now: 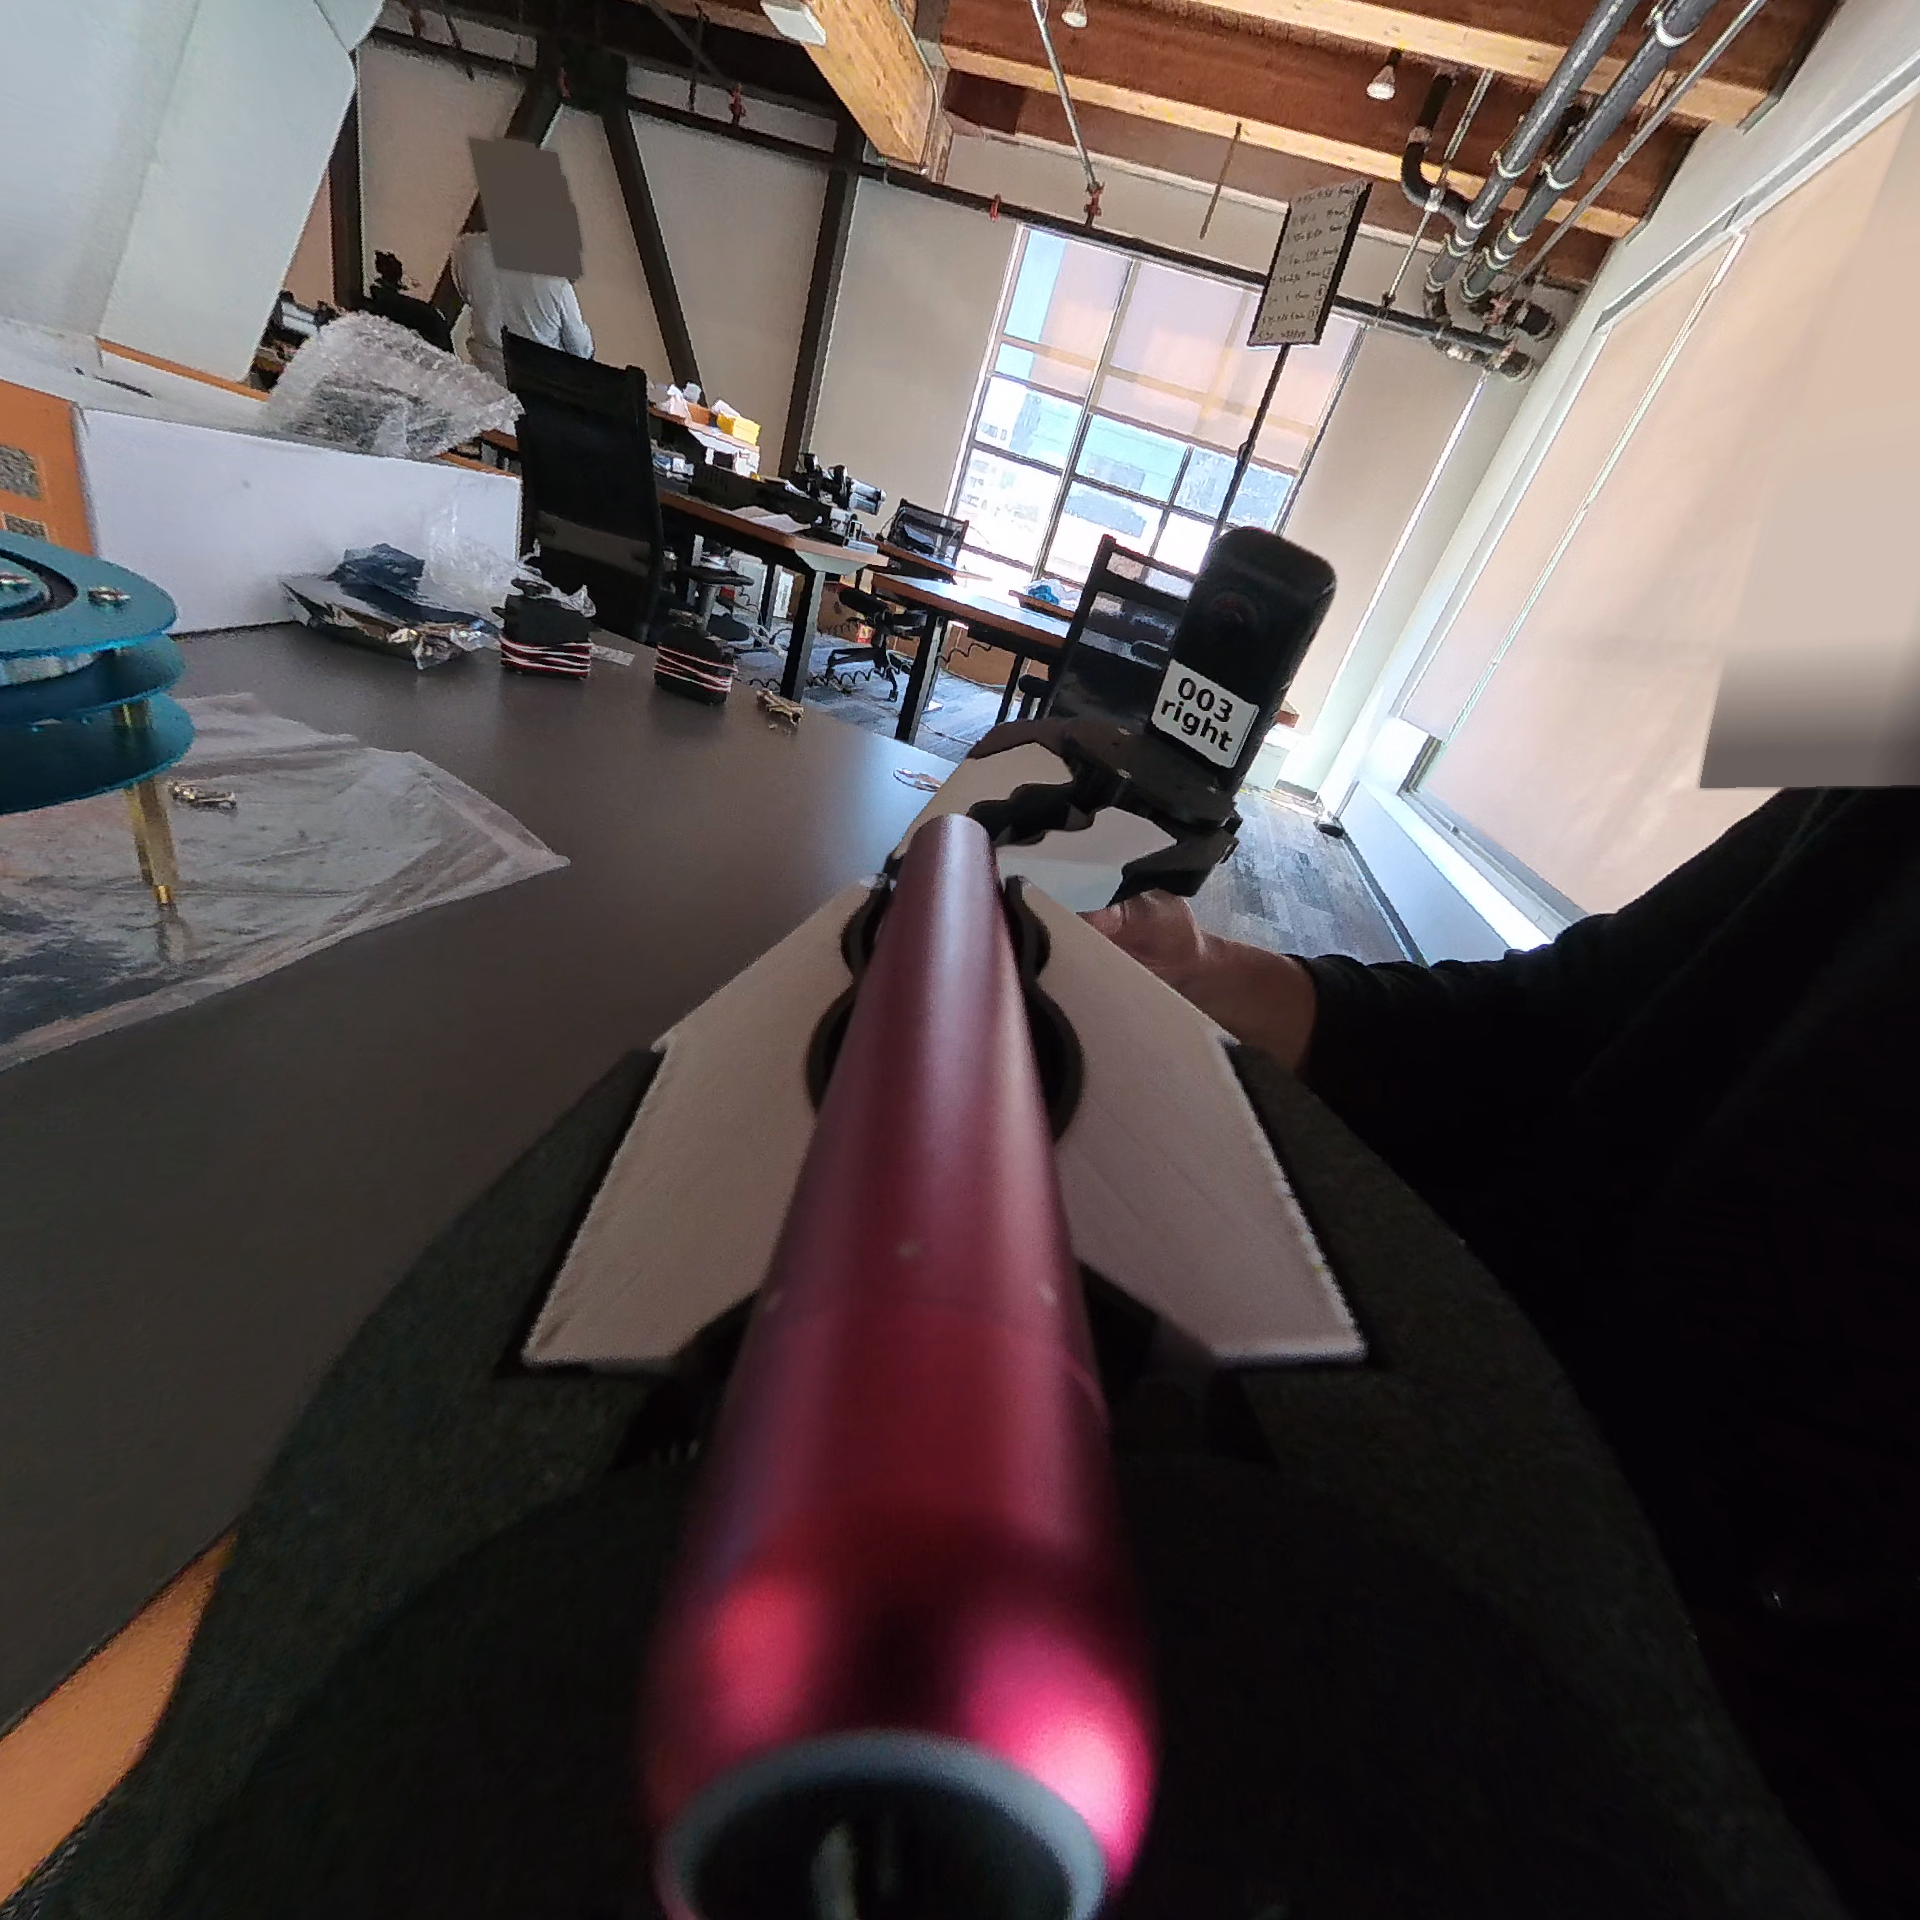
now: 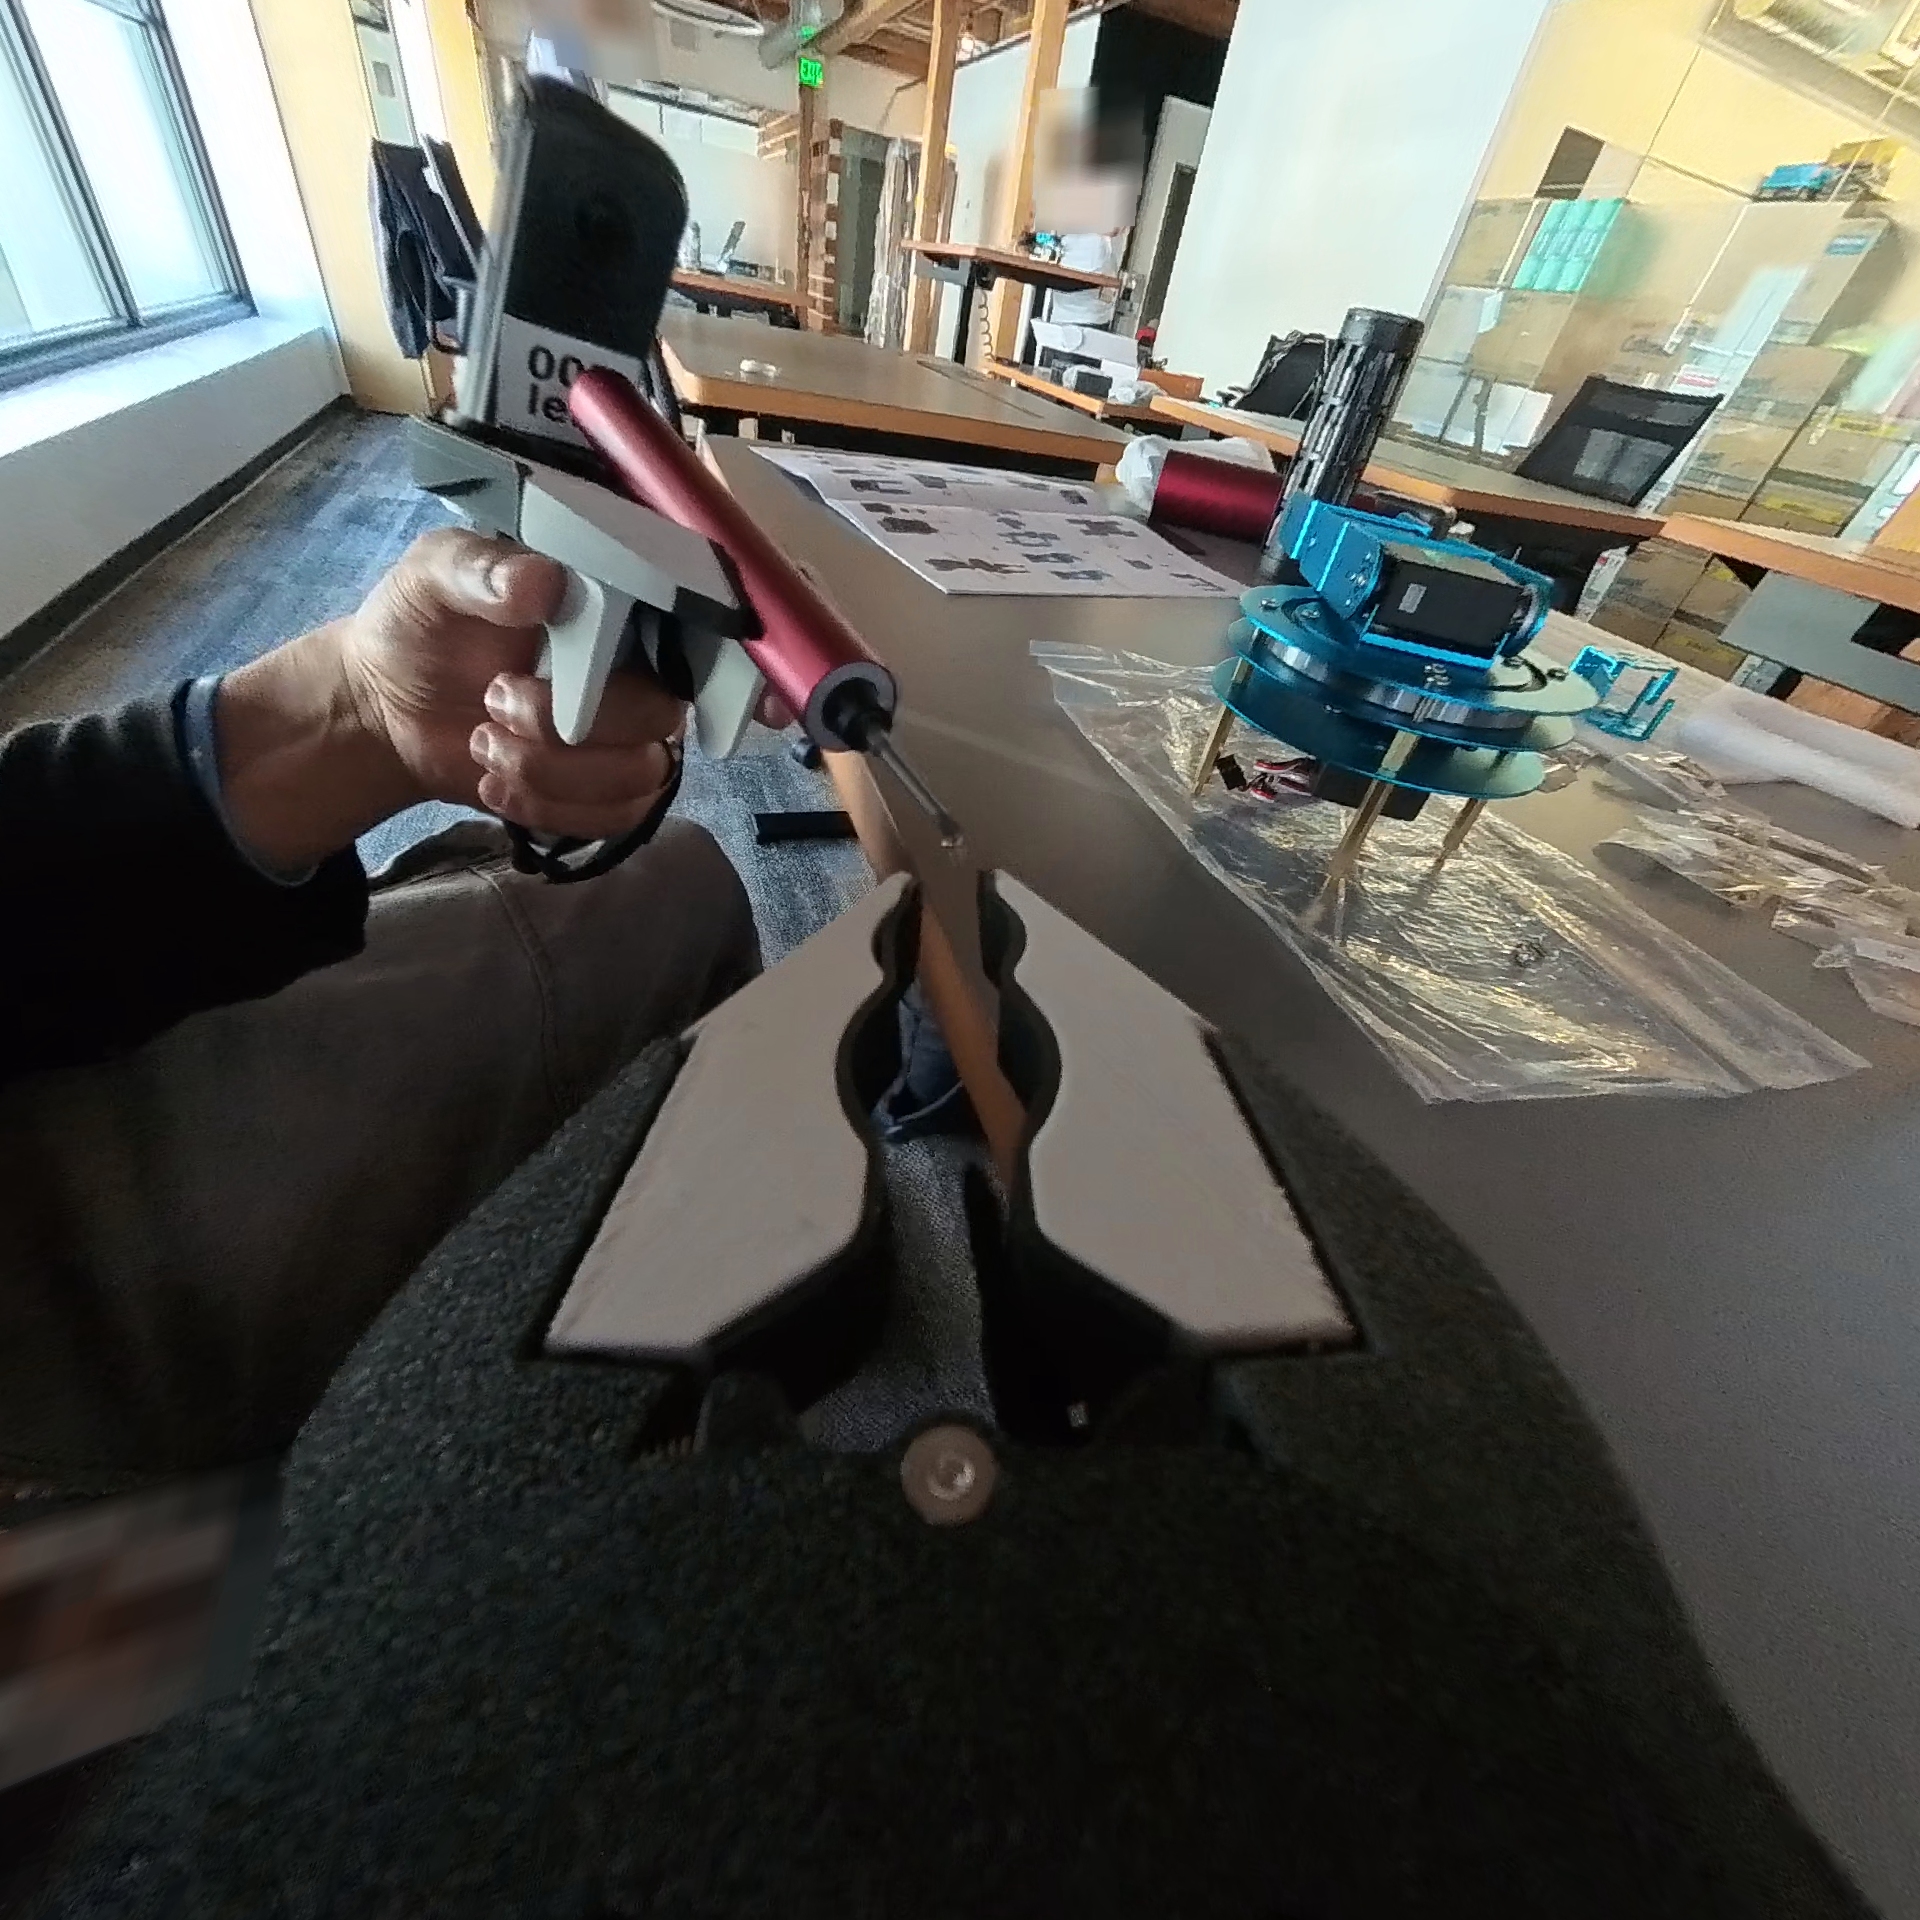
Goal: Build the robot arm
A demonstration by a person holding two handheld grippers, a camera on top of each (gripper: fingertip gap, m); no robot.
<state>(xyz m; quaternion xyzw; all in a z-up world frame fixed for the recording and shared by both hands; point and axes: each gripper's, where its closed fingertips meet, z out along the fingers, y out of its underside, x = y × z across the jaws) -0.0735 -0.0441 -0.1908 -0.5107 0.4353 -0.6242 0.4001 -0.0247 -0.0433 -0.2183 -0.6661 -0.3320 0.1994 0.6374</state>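
Two handheld grippers face each other over the near edge of a dark grey table (image 2: 1558,1299). Left gripper (image 1: 940,904): jaws clamped on the barrel of a red screwdriver (image 1: 935,1195), which lies lengthwise between the white fingers (image 1: 1164,1174); its far end points to 12 o'clock, and its blurred bit end fills 6 o'clock in the left wrist view. In the right wrist view the same tool slants from 11 o'clock down toward centre, thin metal bit (image 2: 914,779) leading, with a hand (image 2: 468,686) on the grip.

Right gripper (image 2: 948,904): jaws parted a little, nothing between them. The bit tip hangs just above their tips; contact cannot be told. Seen through the gap are the table's wooden edge and cloth below.

At 2 o'clock in the right wrist view, a blue disc assembly (image 2: 1392,675) on brass legs stands on a clear plastic sheet (image 2: 1455,966). A printed sheet (image 2: 997,530) lies at 12 o'clock, and a red cylinder (image 2: 1216,494) is beyond it.
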